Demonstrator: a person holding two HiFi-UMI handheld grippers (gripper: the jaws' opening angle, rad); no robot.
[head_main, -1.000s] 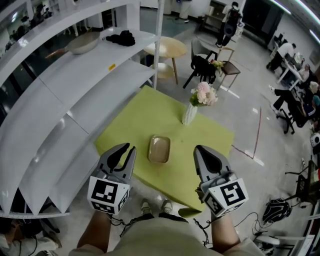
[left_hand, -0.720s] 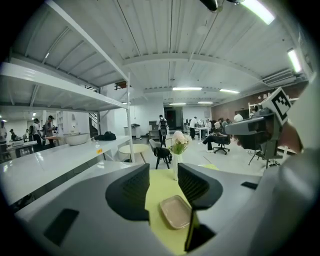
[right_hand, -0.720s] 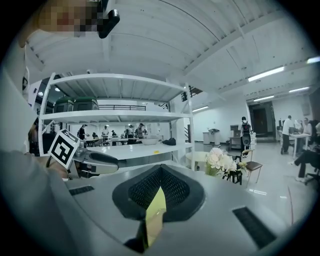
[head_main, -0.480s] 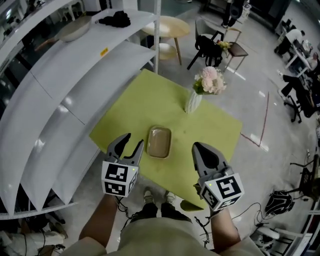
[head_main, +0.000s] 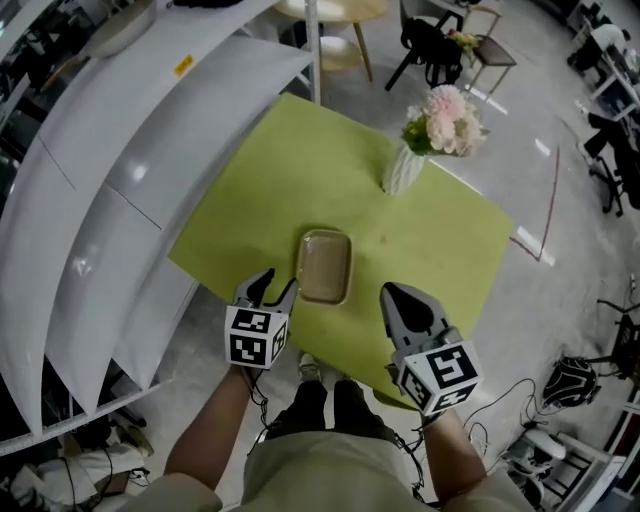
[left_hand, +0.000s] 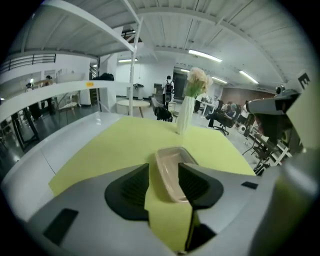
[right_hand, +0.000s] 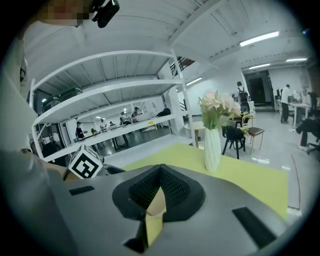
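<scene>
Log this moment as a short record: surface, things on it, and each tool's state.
surface: yellow-green table, with white shelving along its left
on table: beige rectangular tray, empty, near the front edge; white vase with pink flowers farther back
left tool: jaws apart, nothing gripped; the tray shows in the gap just ahead
right tool: jaws together, empty, over the table's front edge, right of the tray
</scene>
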